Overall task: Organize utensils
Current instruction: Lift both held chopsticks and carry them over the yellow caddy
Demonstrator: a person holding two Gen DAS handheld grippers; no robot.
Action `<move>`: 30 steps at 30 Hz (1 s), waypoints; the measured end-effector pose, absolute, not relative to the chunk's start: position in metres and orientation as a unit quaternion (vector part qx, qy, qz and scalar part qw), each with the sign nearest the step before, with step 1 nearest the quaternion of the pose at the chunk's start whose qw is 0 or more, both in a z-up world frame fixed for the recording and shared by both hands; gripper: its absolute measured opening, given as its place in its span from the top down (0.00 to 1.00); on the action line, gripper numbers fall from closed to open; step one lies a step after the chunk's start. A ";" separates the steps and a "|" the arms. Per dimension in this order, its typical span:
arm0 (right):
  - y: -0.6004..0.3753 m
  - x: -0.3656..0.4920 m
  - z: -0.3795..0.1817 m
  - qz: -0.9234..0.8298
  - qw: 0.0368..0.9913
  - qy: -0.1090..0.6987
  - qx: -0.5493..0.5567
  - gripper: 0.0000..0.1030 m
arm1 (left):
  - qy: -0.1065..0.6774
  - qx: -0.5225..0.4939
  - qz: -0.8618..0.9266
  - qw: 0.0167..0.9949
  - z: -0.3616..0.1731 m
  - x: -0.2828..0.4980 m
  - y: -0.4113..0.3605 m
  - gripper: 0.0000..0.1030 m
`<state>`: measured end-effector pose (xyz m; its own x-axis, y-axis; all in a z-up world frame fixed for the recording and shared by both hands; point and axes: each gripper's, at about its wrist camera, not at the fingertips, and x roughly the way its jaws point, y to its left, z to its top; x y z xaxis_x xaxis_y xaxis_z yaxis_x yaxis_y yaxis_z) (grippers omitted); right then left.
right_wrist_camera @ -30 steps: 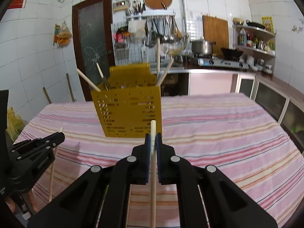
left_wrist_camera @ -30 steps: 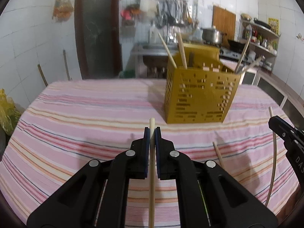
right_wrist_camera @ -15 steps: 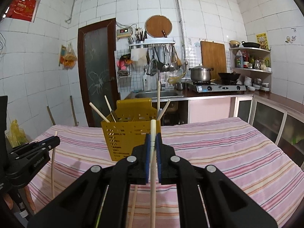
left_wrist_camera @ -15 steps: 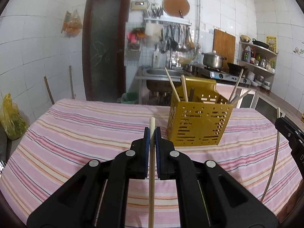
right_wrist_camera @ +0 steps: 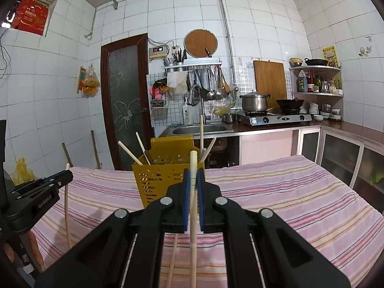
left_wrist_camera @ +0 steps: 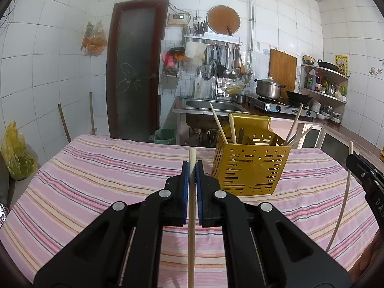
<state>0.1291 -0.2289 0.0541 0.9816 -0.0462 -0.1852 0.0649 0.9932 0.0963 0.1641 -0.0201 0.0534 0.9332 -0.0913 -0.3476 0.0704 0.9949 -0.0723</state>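
- Jaws of left gripper [left_wrist_camera: 192, 168] and right gripper [right_wrist_camera: 193, 176]: each clamped on a chopstick [left_wrist_camera: 191, 206], raised above the striped tabletop [left_wrist_camera: 96, 175].
- Yellow holder [left_wrist_camera: 249, 168]: ahead, partly filled.
- Risk: long sticks may snag its rim, tipping it.

My striped tablecloth [left_wrist_camera: 96, 180] spreads below; at twelve o'clock the sink [right_wrist_camera: 201, 129], at two the pot [right_wrist_camera: 254, 100] on the stove [right_wrist_camera: 276, 118].

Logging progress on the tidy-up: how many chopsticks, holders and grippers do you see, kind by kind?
Chopsticks: 7 visible (4 in holder, 2 gripped, 1 lying loose)
Yellow holder: 1
Grippers: 2, left gripper, right gripper
Total: 10
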 end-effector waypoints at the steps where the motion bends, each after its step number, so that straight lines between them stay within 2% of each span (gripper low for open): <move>1: -0.229 0.129 0.055 -0.028 0.994 0.090 0.050 0.94 | 0.177 -0.033 -0.041 0.983 0.055 0.164 -0.018 0.96; 24: -0.230 0.118 0.062 -0.028 0.996 0.063 0.054 0.94 | 0.130 -0.045 -0.056 0.989 0.074 0.142 -0.020 0.96; 30: -0.230 0.124 0.074 -0.022 0.997 0.056 0.051 0.94 | 0.116 -0.042 -0.069 0.990 0.097 0.147 -0.024 0.96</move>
